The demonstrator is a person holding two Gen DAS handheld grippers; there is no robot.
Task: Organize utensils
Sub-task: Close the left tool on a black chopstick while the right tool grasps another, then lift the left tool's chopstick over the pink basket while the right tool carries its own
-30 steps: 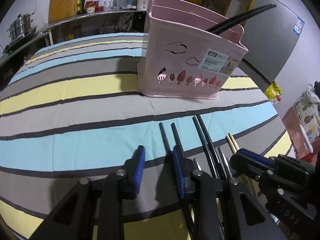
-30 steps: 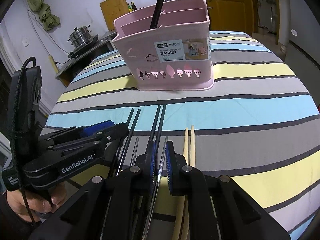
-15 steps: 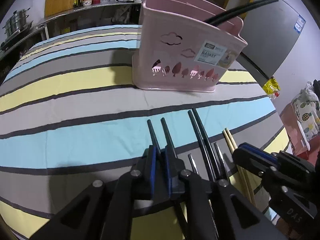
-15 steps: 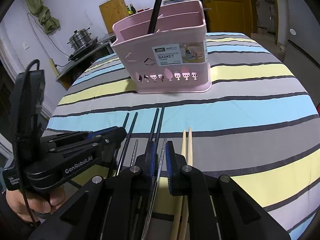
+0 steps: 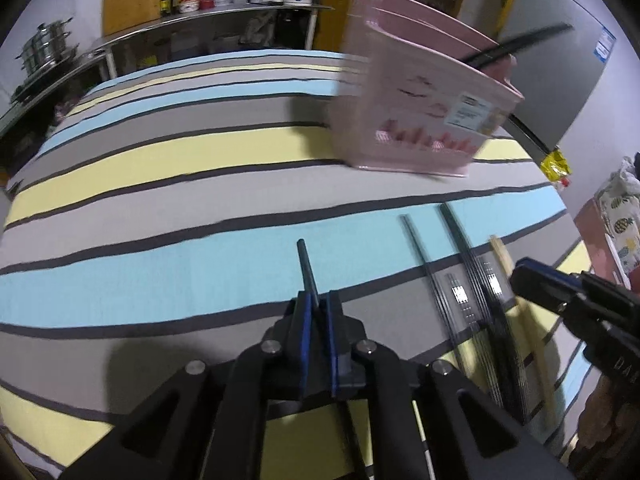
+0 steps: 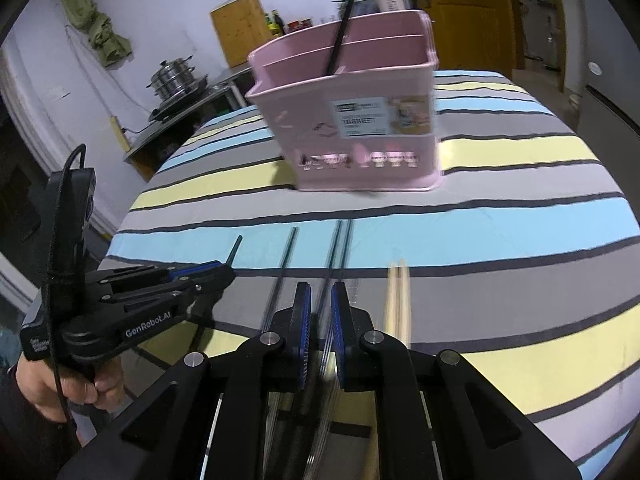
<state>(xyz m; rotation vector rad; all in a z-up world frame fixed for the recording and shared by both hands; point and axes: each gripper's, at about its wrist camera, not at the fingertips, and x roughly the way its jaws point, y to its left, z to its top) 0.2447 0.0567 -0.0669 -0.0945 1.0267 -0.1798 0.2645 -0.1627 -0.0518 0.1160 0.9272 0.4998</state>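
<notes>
My left gripper [image 5: 318,304] is shut on a black chopstick [image 5: 307,268] and holds it just above the striped tablecloth; it also shows in the right wrist view [image 6: 208,276]. My right gripper [image 6: 320,300] is nearly closed around a silver chopstick [image 6: 325,344] lying on the cloth. More black chopsticks [image 5: 460,264] and a wooden pair [image 6: 398,300] lie in a row beside it. The pink utensil basket [image 6: 352,128] stands further back, with a black chopstick [image 6: 346,20] leaning in it.
The round table's striped cloth [image 5: 160,208] spreads left of the basket. A steel counter with pots [image 5: 44,56], a cutting board and bottles runs along the back wall. A grey fridge [image 5: 560,60] stands to the right.
My left gripper closed on one black chopstick and swung it left, away from the row. My right gripper stayed over the silver chopstick. Both views are now motion-blurred.
</notes>
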